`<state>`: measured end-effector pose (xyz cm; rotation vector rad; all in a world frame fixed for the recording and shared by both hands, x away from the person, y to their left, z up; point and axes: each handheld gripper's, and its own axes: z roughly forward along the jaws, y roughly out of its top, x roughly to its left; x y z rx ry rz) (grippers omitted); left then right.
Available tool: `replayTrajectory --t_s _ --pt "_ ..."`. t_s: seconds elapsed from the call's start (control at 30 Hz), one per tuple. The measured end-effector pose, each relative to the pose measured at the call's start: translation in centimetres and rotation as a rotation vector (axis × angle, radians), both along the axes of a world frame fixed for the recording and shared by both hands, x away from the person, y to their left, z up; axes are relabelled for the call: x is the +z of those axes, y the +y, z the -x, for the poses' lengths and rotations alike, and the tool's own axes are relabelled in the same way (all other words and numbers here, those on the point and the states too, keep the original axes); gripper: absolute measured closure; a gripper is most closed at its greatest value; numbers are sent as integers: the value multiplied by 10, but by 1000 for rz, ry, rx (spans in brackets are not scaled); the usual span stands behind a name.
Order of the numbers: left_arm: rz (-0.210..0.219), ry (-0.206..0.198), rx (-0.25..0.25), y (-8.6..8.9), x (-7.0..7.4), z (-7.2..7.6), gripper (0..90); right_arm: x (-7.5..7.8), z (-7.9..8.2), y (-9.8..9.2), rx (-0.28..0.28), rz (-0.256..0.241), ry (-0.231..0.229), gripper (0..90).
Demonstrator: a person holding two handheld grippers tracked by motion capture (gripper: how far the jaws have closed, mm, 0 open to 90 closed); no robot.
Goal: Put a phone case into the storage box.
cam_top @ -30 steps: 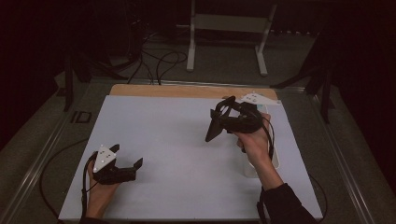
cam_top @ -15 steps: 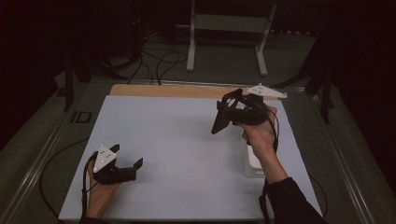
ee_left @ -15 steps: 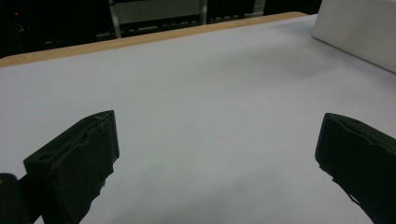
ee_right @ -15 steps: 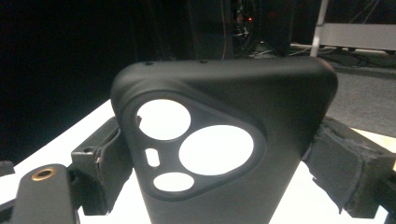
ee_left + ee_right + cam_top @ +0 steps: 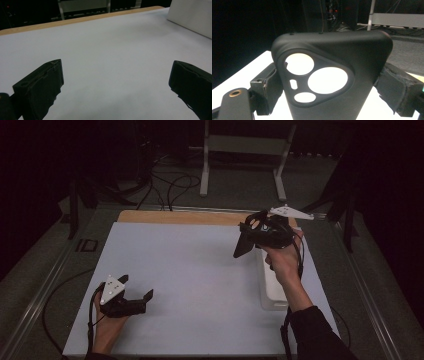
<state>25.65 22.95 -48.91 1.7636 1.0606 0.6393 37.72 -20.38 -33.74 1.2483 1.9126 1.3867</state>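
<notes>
My right gripper (image 5: 250, 237) is held up above the right side of the table, shut on a black phone case (image 5: 243, 246). In the right gripper view the phone case (image 5: 332, 77) stands between the two black fingers (image 5: 398, 91), with its triangular camera cut-out and several holes facing me. My left gripper (image 5: 137, 300) rests low near the table's front left, open, with nothing between its fingers (image 5: 41, 86). A white rectangular tray (image 5: 272, 285) lies on the table under the right hand.
A white board (image 5: 185, 270) covers the table, with a wooden edge (image 5: 175, 216) along the far side. A metal stand (image 5: 240, 150) and cables (image 5: 170, 185) lie on the floor beyond it. The tray's white wall (image 5: 192, 17) appears at far right in the left gripper view.
My right gripper has risen and moved toward the far right with the phone case, tilting it upward. The left gripper has stayed where it was.
</notes>
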Motion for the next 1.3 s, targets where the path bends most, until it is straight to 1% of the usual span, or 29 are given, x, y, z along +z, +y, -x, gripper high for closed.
replayTrajectory --t_s 0.03,0.33,0.37,0.47,0.57,0.67,0.73,0.83,0.97,1.03,1.1,1.3 --pt "0 0 0 0 0 0 2 1 -1 -2 -11 0 2 141" --pt "-1 1 -1 0 0 0 2 1 -7 -11 -47 6 6 141" --pt "0 1 0 0 0 0 2 1 -8 -14 -61 9 4 141" --pt "0 1 0 0 0 0 2 1 -9 -16 -69 13 3 141" --pt "0 1 0 0 0 0 2 3 -11 -21 -93 18 -1 141" --pt "0 2 1 0 0 0 2 3 -11 -22 -99 14 1 141" --pt "1 3 0 0 0 0 2 4 -14 -27 -122 14 2 141" --pt "0 4 -2 0 0 0 2 5 -15 -31 -137 13 2 141" --pt "1 4 -2 0 0 0 2 5 -16 -32 -143 13 5 141" --pt "1 4 -1 0 0 0 2 5 -18 -38 -175 19 6 141" --pt "1 4 -2 0 0 0 2 5 -18 -39 -178 23 4 141" --pt "1 4 -2 0 0 0 2 4 -21 -45 -210 28 7 141"
